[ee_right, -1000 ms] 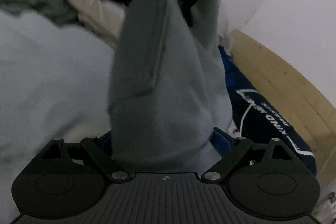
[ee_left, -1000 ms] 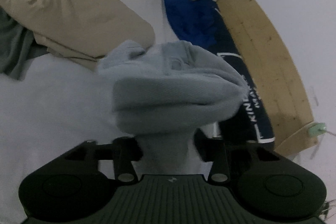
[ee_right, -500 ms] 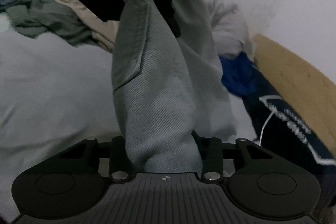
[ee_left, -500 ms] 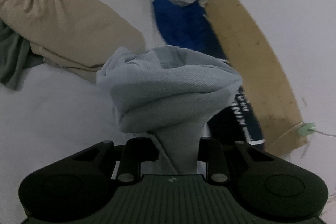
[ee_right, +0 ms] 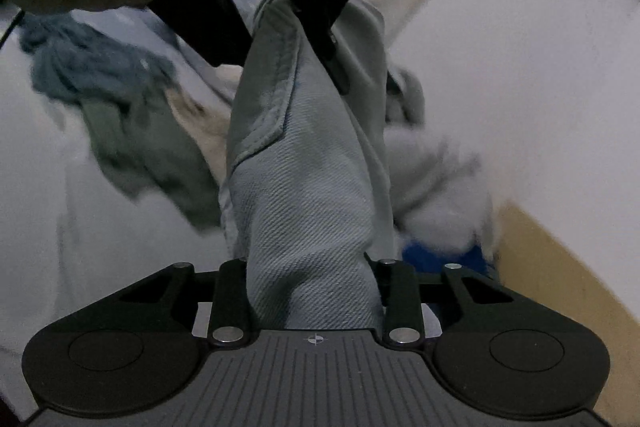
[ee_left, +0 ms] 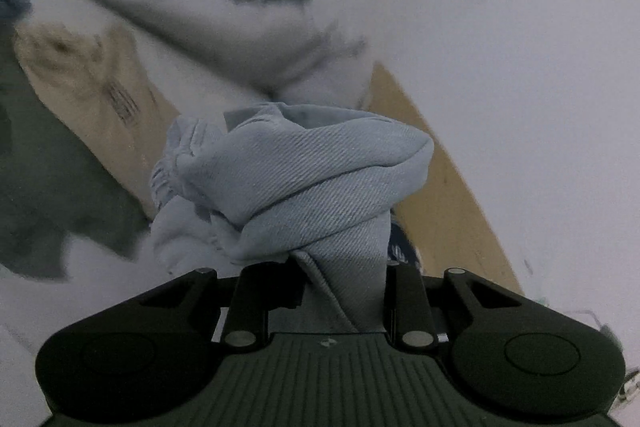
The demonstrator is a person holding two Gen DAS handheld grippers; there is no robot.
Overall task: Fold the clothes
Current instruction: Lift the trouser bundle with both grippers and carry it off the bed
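Both tongs, left tongs (ee_left: 340,291) and right tongs (ee_right: 316,291) (closing tighter), pinch the denim garment (ee_right: 304,187); spread them apart evenly.

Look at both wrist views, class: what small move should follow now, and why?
Probably draw the two grippers apart. The left gripper and right gripper both clamp the same light blue jeans, the right one's jaws closing further on the cloth. Between them the denim hangs bunched and twisted, so spreading it should flatten it for folding on the bed.
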